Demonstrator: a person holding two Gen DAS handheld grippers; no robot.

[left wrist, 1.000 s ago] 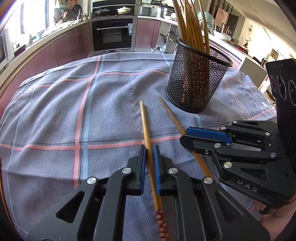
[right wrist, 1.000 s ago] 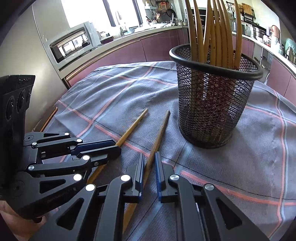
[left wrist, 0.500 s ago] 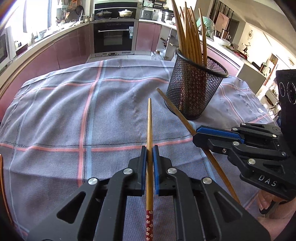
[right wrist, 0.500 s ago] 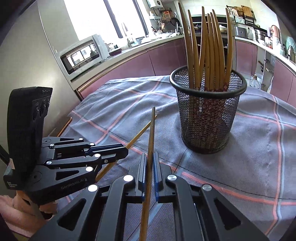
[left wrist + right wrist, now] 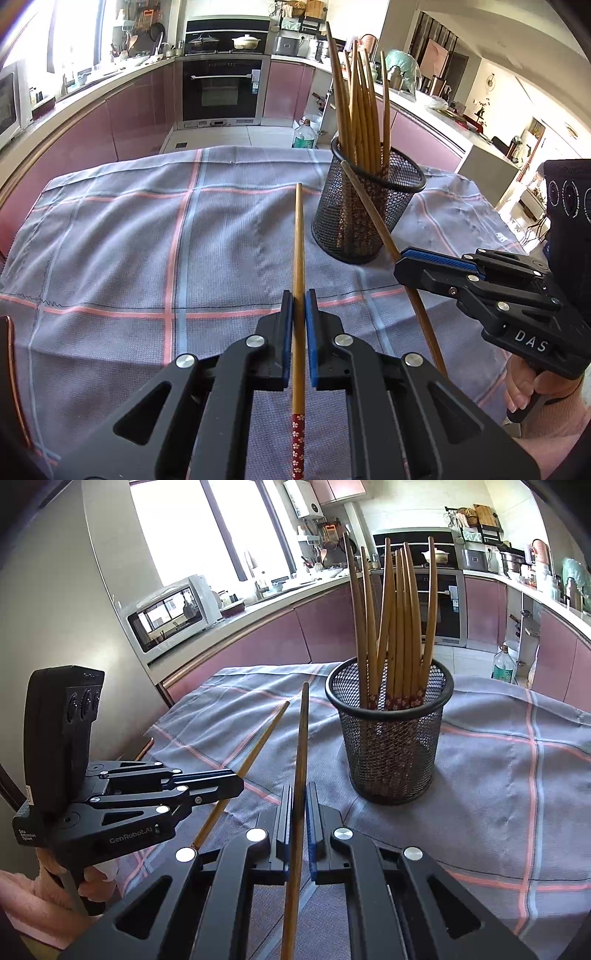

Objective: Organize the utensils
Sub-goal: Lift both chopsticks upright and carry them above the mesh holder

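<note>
Chopsticks carried to the mesh holder [image 5: 389, 738]

One chopstick [image 5: 298, 258] is pinched by the left gripper [image 5: 299, 306], another [image 5: 301, 760] by the right gripper [image 5: 300, 801]; tips should be raised above the holder's rim before lowering.

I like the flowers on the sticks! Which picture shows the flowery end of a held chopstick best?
The left wrist view: the left chopstick ends in a red flowered tip, close up, below the shut jaws of the left gripper. In the right wrist view that chopstick is seen from the side, its flowered end hidden behind the left gripper.

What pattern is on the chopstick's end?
Red with small pale flowers, clearest in the left wrist view.
</note>
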